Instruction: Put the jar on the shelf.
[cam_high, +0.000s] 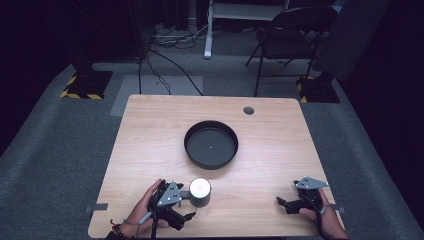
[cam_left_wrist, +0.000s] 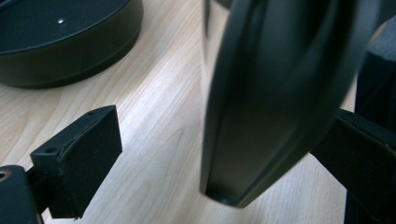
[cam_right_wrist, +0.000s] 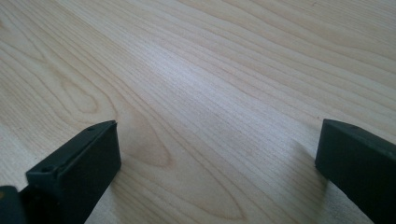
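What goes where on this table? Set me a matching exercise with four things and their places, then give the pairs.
Things:
1. black pan
2. white-topped cup
3. right tongs
4. round cable hole

Places:
A. between the open jaws of the left tongs
B. middle of the table
C. by the table's far edge
D. near right corner, jaws open over bare wood

Pairs: 1-B, 2-A, 3-D, 4-C
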